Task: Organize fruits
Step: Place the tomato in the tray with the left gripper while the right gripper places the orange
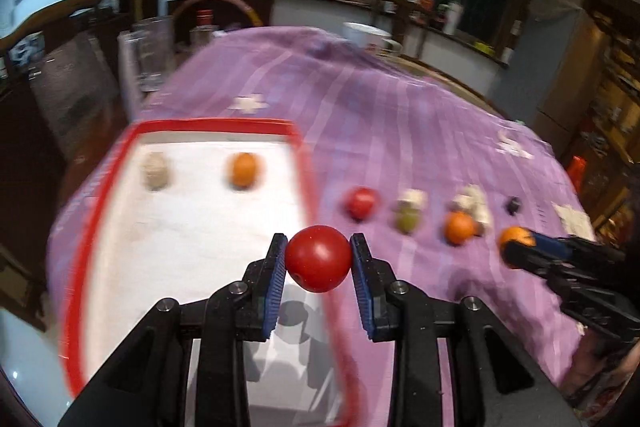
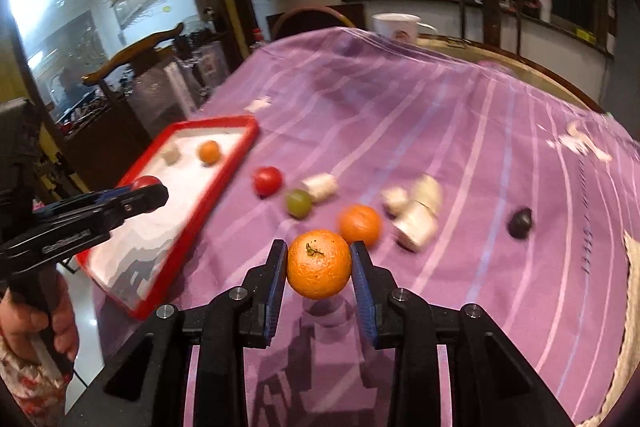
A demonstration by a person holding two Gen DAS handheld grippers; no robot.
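Your left hand-held gripper [image 1: 319,254] pinches a red tomato [image 1: 318,258] between its blue pads, held above the near right rim of the red-edged tray [image 1: 308,183]. Your right hand-held gripper [image 2: 319,259] pinches an orange [image 2: 319,264] the same way, lifted over the purple striped cloth [image 2: 460,155] that covers the worktop, to the right of the tray.

On the cloth just beyond the tray's right side, a row of things runs away from it: a second red tomato [image 2: 267,180] nearest the tray, then a green grape-like fruit [image 2: 298,203] with a pale chunk [image 2: 320,186] just behind it, then another orange [image 2: 359,224], then a cluster of pale pieces [image 2: 416,207], and farthest from the tray a small dark fruit [image 2: 519,223].

Inside the tray, at its far end, a small orange fruit [image 1: 245,169] sits to the right of a pale beige piece [image 1: 157,171]; both are blurred.

Past the tray's far end, a white mug [image 1: 366,35] stands at the cloth's far edge, and clear glasses [image 1: 148,55] stand off its far left corner.
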